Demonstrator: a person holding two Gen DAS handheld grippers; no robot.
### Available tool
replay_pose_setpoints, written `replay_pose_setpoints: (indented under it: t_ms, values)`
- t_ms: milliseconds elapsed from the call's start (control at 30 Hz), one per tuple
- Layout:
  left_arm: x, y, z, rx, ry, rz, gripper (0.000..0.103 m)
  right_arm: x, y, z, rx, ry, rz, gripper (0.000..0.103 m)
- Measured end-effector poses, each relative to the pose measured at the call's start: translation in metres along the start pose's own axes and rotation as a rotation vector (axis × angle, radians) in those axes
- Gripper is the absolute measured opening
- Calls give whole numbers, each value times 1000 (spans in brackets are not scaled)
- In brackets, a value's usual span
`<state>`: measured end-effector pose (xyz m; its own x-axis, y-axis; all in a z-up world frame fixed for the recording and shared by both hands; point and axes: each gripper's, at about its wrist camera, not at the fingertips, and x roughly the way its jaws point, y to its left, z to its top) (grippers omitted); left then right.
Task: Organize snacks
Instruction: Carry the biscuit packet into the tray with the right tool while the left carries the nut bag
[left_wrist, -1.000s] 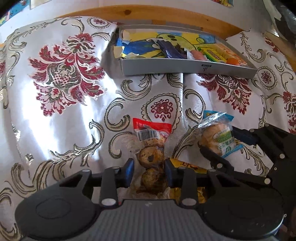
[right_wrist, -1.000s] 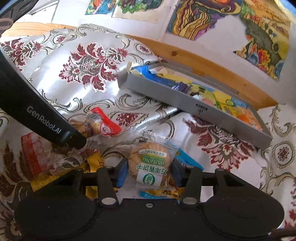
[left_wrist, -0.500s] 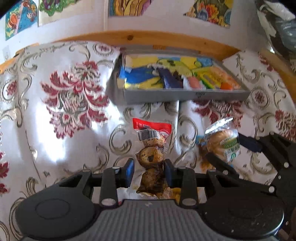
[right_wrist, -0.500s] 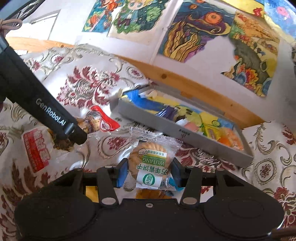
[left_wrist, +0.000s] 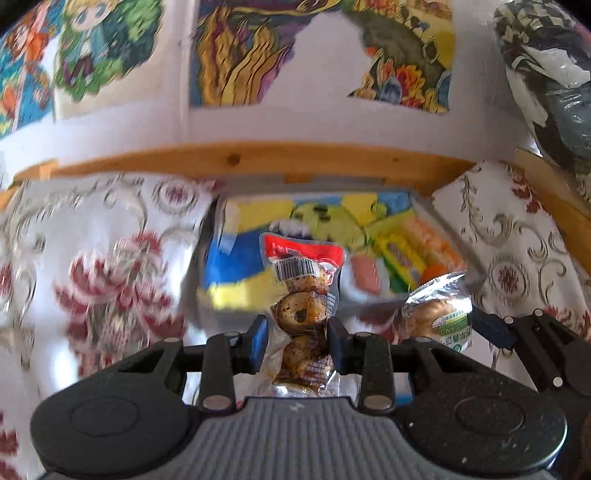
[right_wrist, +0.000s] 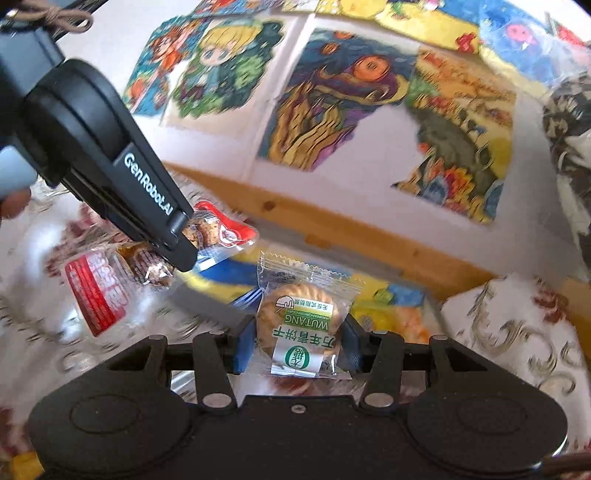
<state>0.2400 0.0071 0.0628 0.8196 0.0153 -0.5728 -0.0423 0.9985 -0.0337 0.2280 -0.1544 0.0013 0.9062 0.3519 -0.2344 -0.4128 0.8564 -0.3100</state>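
Egg packet (left_wrist: 301, 295) pinched in left claw (left_wrist: 297, 345); right claw (right_wrist: 297, 349) grips biscuit packet (right_wrist: 301, 325).

"WUTANG" on biscuit wrapper (right_wrist: 306, 325); "GenRobot.AI" on left gripper (right_wrist: 147, 184).

Both grippers are up in the air side by side, so the tightest spot is between them: the right gripper (left_wrist: 491, 332) with its biscuit packet (right_wrist: 303, 325) sits just right of the left gripper (left_wrist: 297, 345) and its braised-egg pouch (left_wrist: 303, 295). Ahead, the grey tray (left_wrist: 369, 306) at the table's far edge is already crammed with wrappers. Behind it the wooden rail (left_wrist: 236, 158) and postered wall (left_wrist: 314, 122) close things off. The floral cloth (left_wrist: 92, 258) towards the left edge looks open.
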Motion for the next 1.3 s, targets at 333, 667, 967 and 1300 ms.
replay_pose_setpoints:
  t_ms: [333, 667, 967, 1300]
  values:
    - [53, -14, 51, -74, -71, 22, 37, 61, -66, -7, 89, -26, -77, 50]
    - [107, -24, 73, -137, -104, 55, 37, 99, -73, -12, 129, -1, -26, 50]
    - [131, -20, 56, -187, -60, 63, 37, 112, -71, -16, 126, 38, -9, 50]
    - [144, -22, 50, -189, -44, 72, 37, 121, -65, -19, 104, 55, 4, 51]
